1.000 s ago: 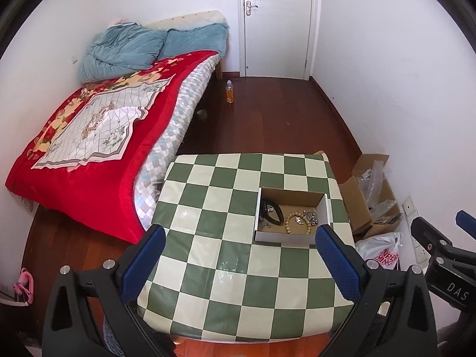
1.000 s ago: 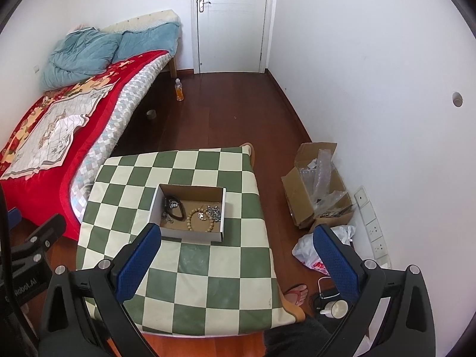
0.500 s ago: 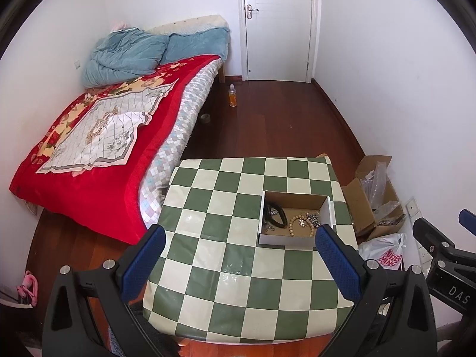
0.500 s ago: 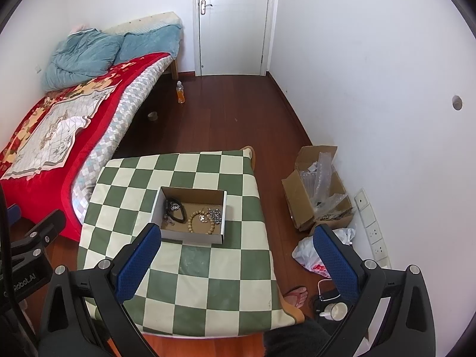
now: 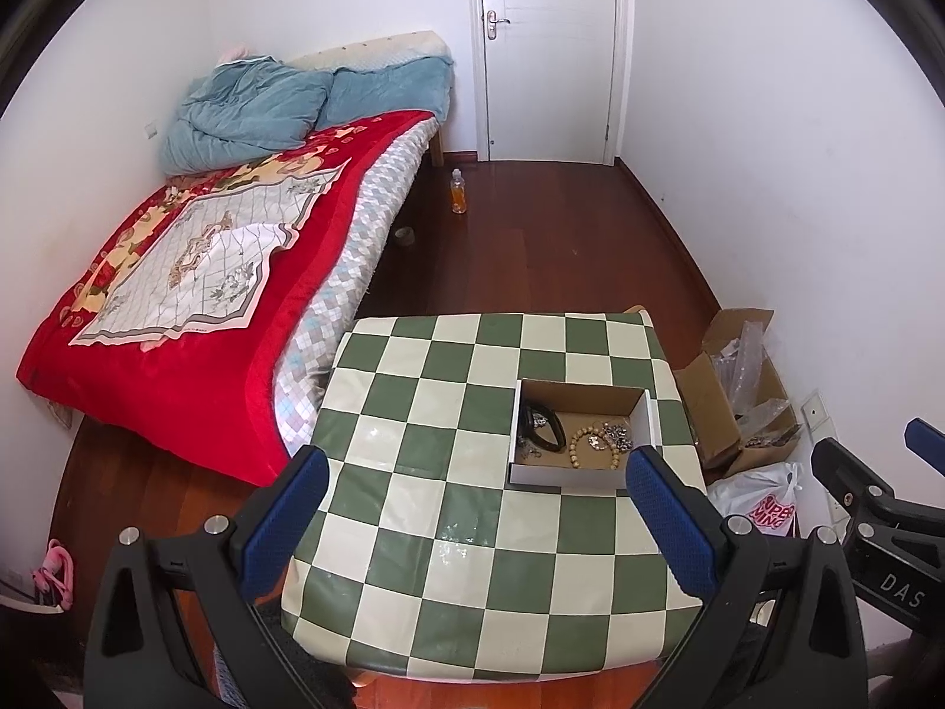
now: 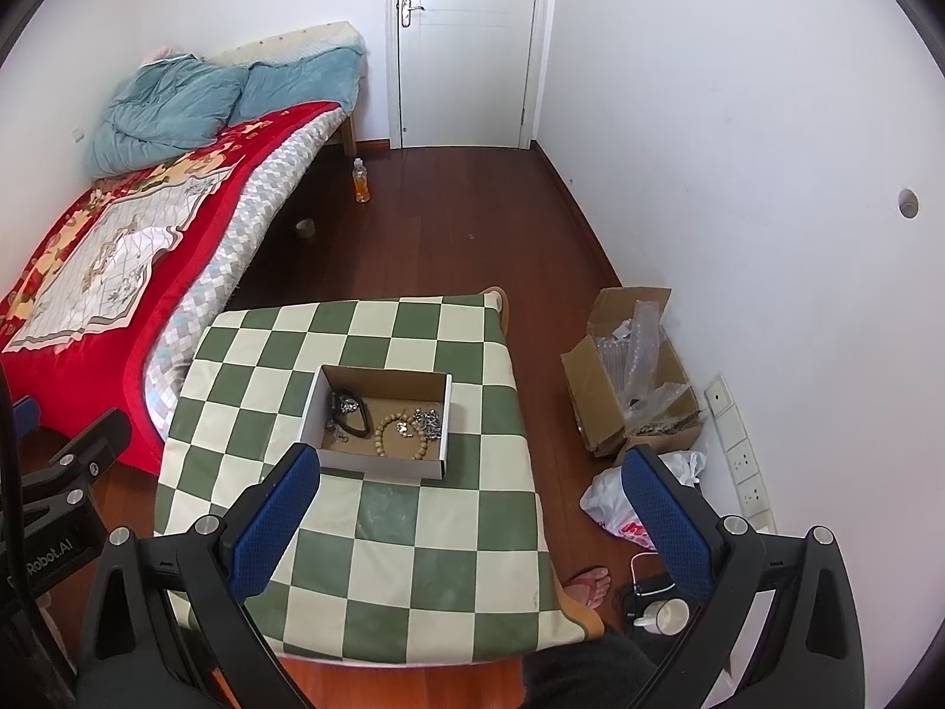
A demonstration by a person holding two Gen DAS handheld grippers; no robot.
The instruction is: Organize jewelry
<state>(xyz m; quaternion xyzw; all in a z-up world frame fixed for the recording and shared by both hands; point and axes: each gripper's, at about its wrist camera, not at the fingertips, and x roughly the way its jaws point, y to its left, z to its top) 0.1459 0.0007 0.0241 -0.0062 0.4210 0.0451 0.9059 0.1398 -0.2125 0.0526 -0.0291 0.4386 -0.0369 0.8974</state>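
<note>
A small open cardboard box [image 5: 649, 413] [image 6: 449, 413] sits on the green-and-cream checkered table [image 5: 449, 508] [image 6: 378, 537]. Inside lie a black band [image 5: 546, 428] [image 6: 353, 413], a wooden bead bracelet [image 5: 590, 449] [image 6: 400, 436] and silver jewelry [image 5: 617, 434] [image 6: 430, 420]. My left gripper [image 5: 472, 472] is open and empty, high above the table's near half. My right gripper [image 6: 472, 467] is open and empty, high above the table, with the box between its blue fingers in view.
A bed with a red blanket [image 5: 195, 272] stands left of the table. A brown carton with plastic wrap [image 6: 632, 372] and a white bag [image 6: 626, 502] lie on the floor at the right wall. A bottle [image 5: 459, 192] stands on the wooden floor. A mug [image 6: 664, 614] sits near a foot.
Both grippers have pulled up and back from the table, so the table and box look smaller and lower in view. Both stay open and empty.
</note>
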